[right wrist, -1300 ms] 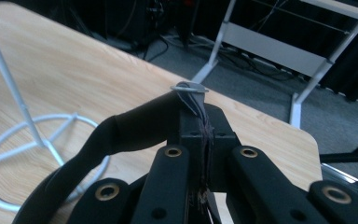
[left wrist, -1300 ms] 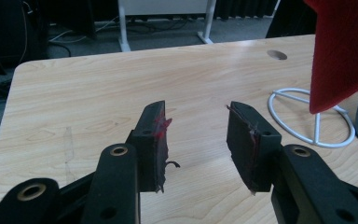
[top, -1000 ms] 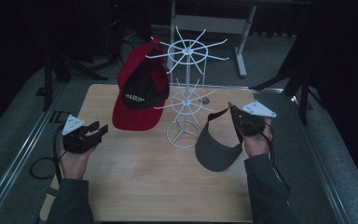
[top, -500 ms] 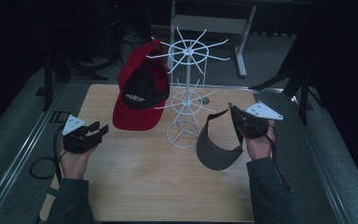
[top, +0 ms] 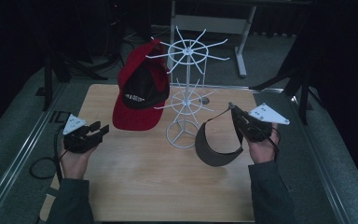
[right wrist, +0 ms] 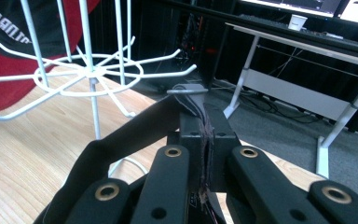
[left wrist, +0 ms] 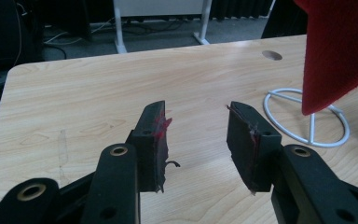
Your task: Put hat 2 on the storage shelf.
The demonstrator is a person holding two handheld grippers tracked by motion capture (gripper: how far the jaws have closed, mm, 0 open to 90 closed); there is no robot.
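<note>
One dark visor (top: 216, 147) is the job here: a soft fabric brim w/ a thin strap, held off the tabletop (top: 158, 186) at the right side, just beside the base of the white wire rack (top: 186, 100). Right gripper (top: 238, 122) has its jaws clenched on the strap/band end; right gripper view shows fabric pinched flat between the pads (right wrist: 200, 135), brim hanging below and swinging free. Likely v. light, floppy at the strap, semi-stiff at the curved brim, not fragile, not slippery (cloth on rubbery pads). Best hold prob. the band near the brim, where it's firmest; gripping far out on the strap lets the brim droop and twist, awkward for hooking over a rack arm. Left gripper (top: 93, 133) sits low at the tabletop's left edge, jaws released, nothing between them. Could steady the brim's far side if needed. Red cap (top: 140, 95) already hangs on the rack's left arms.
</note>
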